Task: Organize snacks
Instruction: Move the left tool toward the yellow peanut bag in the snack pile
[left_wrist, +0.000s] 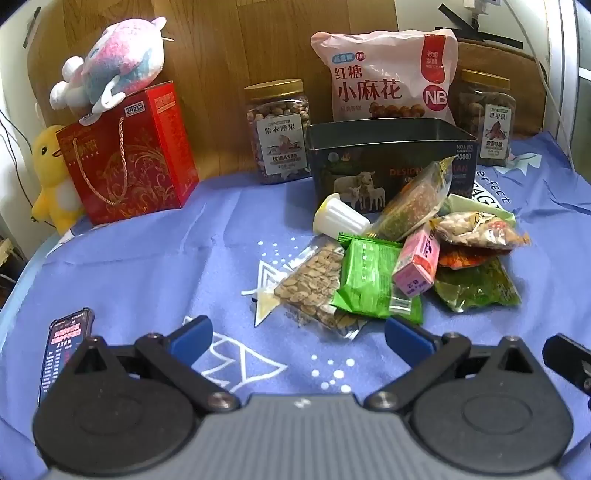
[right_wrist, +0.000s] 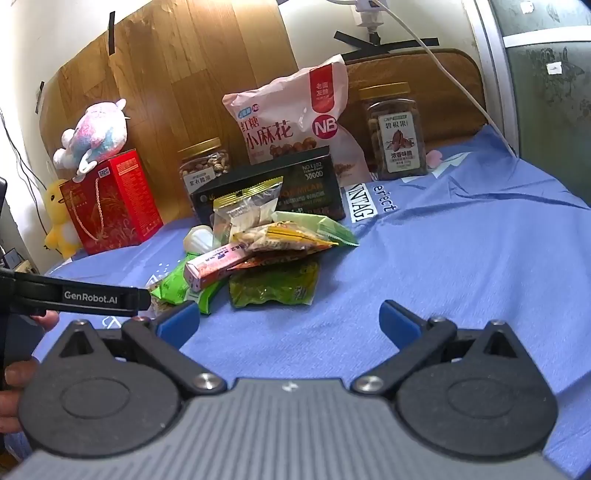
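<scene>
Hovering tilted downward before the snack pile (left_wrist: 399, 258), left gripper (left_wrist: 298, 334) and right gripper (right_wrist: 289, 319), jaws spread, empty.

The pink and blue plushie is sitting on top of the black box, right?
Not quite. The pink and blue plushie is sitting on top of the red gift box, not the black box. The left wrist view shows it clearly.

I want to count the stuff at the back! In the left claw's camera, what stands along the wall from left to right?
Yellow duck → red box with a plush on top → nut jar → pink bag → second jar.
</scene>
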